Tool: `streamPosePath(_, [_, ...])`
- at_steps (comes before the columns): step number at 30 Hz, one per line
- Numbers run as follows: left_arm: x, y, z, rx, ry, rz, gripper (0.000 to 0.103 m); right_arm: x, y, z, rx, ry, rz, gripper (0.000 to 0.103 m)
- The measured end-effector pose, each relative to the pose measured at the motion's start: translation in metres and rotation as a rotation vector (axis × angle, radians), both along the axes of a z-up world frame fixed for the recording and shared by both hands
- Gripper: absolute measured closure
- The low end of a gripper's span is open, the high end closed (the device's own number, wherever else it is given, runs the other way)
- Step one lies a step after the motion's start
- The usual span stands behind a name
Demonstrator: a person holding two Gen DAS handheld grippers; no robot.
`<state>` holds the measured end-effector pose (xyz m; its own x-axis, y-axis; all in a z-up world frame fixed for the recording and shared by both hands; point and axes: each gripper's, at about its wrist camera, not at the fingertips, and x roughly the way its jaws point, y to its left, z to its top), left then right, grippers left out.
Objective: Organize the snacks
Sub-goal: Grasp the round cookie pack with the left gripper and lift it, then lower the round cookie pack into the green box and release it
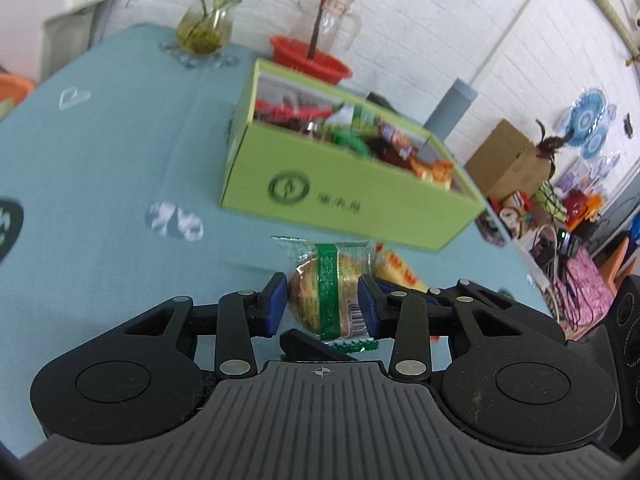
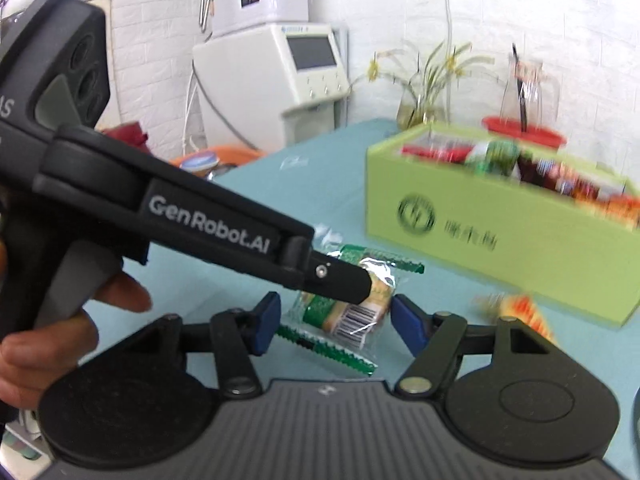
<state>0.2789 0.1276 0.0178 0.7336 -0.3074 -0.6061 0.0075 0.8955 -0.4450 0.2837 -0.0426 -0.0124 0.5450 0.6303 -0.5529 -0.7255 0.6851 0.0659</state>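
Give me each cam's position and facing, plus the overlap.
Left wrist: on the left gripper, facing along its fingers at the wrapped pastry they clamp; green snack box beyond.
Right wrist: on the open right gripper, facing the same pastry; left gripper and the person's hand show.
Shared: pastry, box, teal tablecloth.

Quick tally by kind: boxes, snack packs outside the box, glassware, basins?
Green box: 1
Snack packs outside it: 2 (green-banded pastry in the left tongs, orange pack)
Glassware: 2 (flower vase, pitcher)
Red basin: 1
Total: 6
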Motion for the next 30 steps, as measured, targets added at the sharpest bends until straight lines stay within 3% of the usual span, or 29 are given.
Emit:
streamPosePath(6, [0.061, 0.005, 0.046, 0.022, -0.092, 0.005, 0.083, 0.046, 0.011, 0.040, -0.003, -0.151, 0.006, 0.023])
streamPosePath(11, [0.131, 0.017, 0.057, 0.008, -0.074, -0.002, 0.082, 0.110, 0.023, 0.055, -0.009, -0.178, -0.013, 0.023])
streamPosePath(14, [0.156, 0.033, 0.053, -0.031, -0.057, 0.017, 0.075, 0.148, 0.023, 0.051, 0.028, -0.113, -0.022, 0.027])
streamPosePath(17, [0.145, 0.038, 0.054, 0.003, -0.092, 0.053, 0.061, 0.155, 0.003, 0.052, 0.106, -0.064, -0.039, 0.023])
streamPosePath(19, [0.130, 0.033, 0.052, 0.020, -0.107, 0.059, 0.050, 0.142, -0.011, 0.054, 0.136, -0.078, -0.055, 0.011])
streamPosePath(25, [0.077, -0.006, 0.036, 0.071, -0.097, -0.010, 0.039, 0.080, -0.049, 0.040, 0.060, -0.119, -0.052, 0.009])
streamPosePath(30, [0.058, -0.040, 0.014, 0.114, -0.036, -0.053, 0.038, 0.054, -0.075, 0.013, -0.019, -0.059, -0.089, 0.010])
